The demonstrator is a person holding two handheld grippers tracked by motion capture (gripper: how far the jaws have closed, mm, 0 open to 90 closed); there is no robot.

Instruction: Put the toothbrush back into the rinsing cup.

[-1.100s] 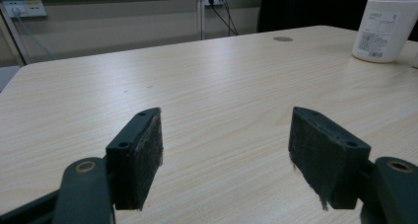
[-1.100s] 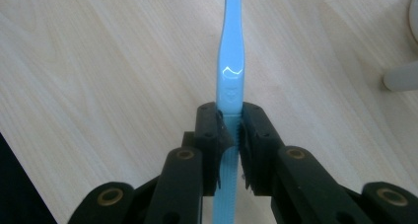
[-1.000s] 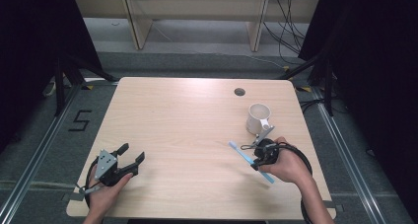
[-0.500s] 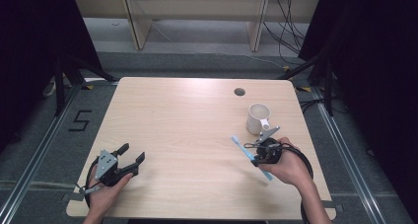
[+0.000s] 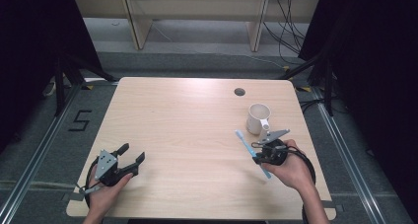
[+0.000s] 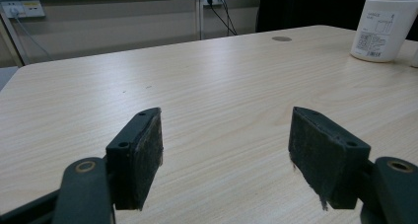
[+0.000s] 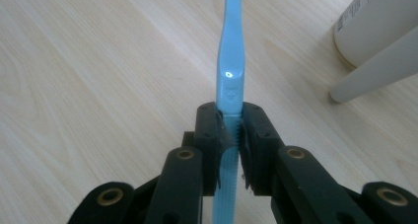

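Beside the mug (image 5: pixel 258 117), the right gripper (image 5: pixel 258 154) clenches the blue toothbrush (image 7: pixel 230 61) mid-handle

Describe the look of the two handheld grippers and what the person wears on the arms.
Both are black. The left gripper carries a grey three-cornered plate; its jaws end in blocky black pads with a rough facing. The right gripper has brass-coloured pivot rivets and a black cable looping behind it. No sleeves reach the forearms.
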